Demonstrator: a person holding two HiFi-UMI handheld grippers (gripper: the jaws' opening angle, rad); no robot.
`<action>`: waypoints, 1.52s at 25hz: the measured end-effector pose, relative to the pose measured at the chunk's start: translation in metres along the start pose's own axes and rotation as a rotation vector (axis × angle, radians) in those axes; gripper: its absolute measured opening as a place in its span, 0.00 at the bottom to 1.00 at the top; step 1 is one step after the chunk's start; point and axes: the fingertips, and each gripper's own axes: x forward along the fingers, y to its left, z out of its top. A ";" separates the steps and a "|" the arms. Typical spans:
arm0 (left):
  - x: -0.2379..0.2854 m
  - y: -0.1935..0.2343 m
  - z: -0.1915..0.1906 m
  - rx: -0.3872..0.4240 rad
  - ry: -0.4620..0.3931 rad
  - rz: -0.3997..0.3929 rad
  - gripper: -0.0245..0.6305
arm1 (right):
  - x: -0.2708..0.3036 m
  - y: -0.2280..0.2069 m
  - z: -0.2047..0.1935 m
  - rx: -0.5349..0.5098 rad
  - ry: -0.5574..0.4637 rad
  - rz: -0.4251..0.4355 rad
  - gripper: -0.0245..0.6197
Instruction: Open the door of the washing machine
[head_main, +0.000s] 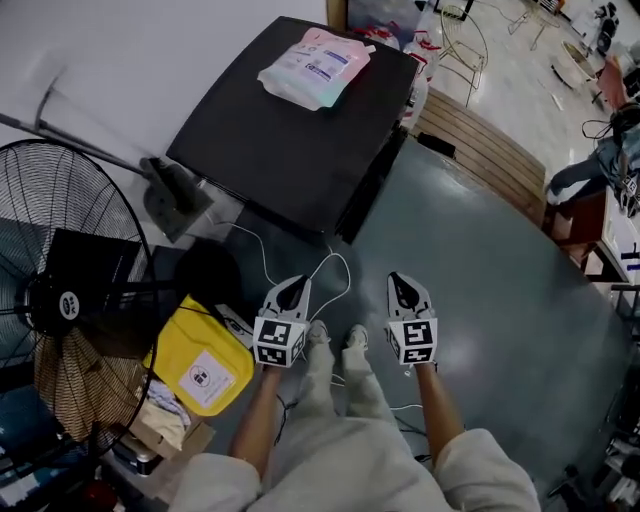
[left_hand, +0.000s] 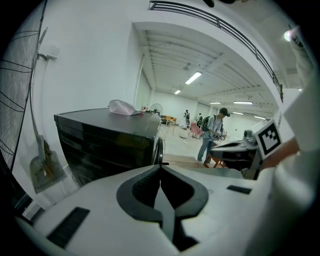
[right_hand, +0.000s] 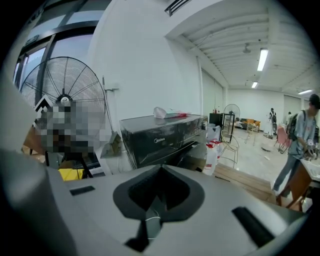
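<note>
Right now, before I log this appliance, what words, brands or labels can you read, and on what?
"Midea": front of the washing machine, right gripper view.
Pouch on its top: print too small to read.
Yellow bag, its label: too blurred to read.
Fan hub sticker: unreadable.

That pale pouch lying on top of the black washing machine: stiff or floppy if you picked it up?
Probably floppy: the pouch lies slumped and puffy on the washing machine, like a soft film bag. Its glossy skin may be slippery. It would likely sag below wherever it's pinched.
</note>
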 end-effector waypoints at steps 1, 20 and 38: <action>0.003 0.002 -0.003 0.002 -0.002 -0.003 0.05 | 0.003 0.001 -0.004 0.001 0.002 -0.001 0.04; 0.037 0.009 -0.072 0.023 -0.001 -0.019 0.05 | 0.043 0.019 -0.072 0.012 0.003 0.001 0.04; 0.075 0.013 -0.121 0.015 -0.017 -0.018 0.05 | 0.110 0.020 -0.135 0.071 -0.012 0.025 0.39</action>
